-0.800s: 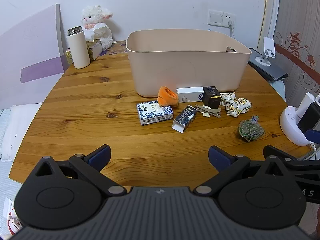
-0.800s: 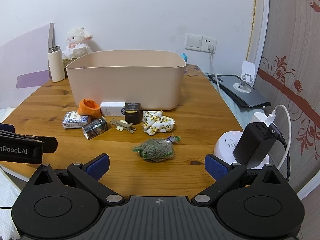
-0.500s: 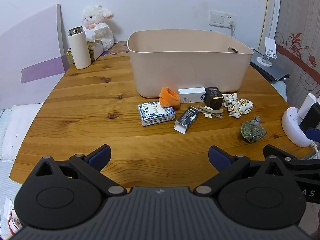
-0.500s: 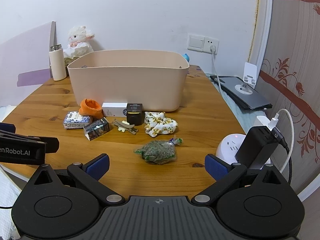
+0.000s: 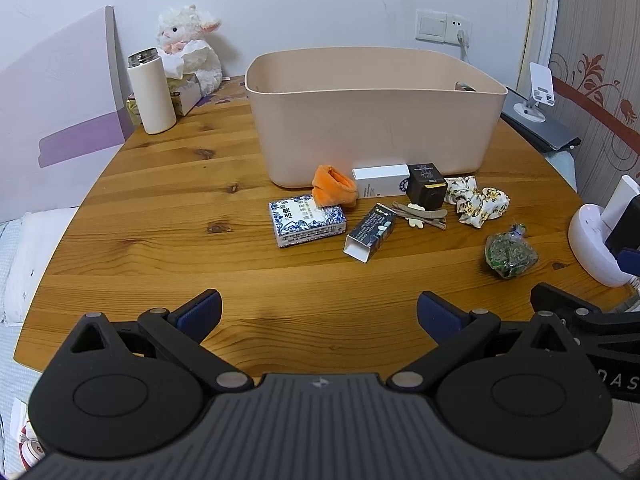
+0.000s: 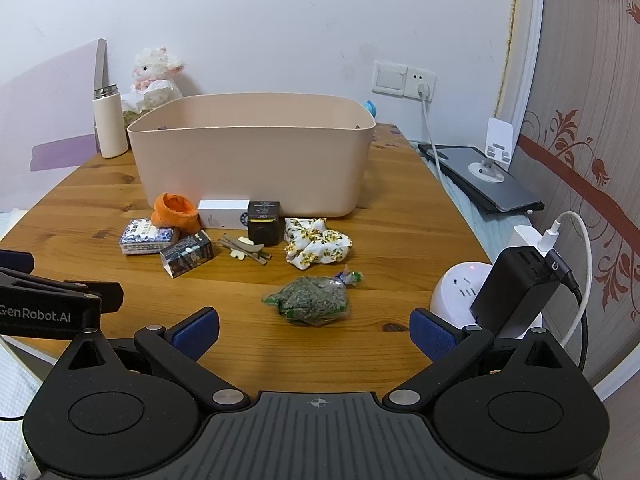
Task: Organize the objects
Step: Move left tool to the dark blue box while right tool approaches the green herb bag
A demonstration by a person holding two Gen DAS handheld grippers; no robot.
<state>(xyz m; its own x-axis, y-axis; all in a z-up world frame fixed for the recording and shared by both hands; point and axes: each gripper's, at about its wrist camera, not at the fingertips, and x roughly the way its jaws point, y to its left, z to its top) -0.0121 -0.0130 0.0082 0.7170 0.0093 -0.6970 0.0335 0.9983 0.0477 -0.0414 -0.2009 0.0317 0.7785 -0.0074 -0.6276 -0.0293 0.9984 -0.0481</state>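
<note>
Wooden table (image 5: 168, 216), small things waiting before the bin (image 5: 372, 128).
Both our grippers, left (image 5: 319, 312) and right (image 6: 314, 330), are wide open, holding nothing; we may crush the soft green packet (image 6: 310, 306).

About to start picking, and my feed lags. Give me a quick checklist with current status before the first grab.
1. Left gripper open and holding nothing: ok.
2. Right gripper open and holding nothing: ok.
3. Beige plastic bin upright, opening clear from above: ok.
4. Green crinkled packet lies alone just ahead of the right gripper, apart from the other items: ok.
5. Orange cloth pouch overlaps the blue-and-white patterned box; separating them cleanly: cannot tell.
6. Bin contents: cannot tell, floor hidden by its wall.
</note>
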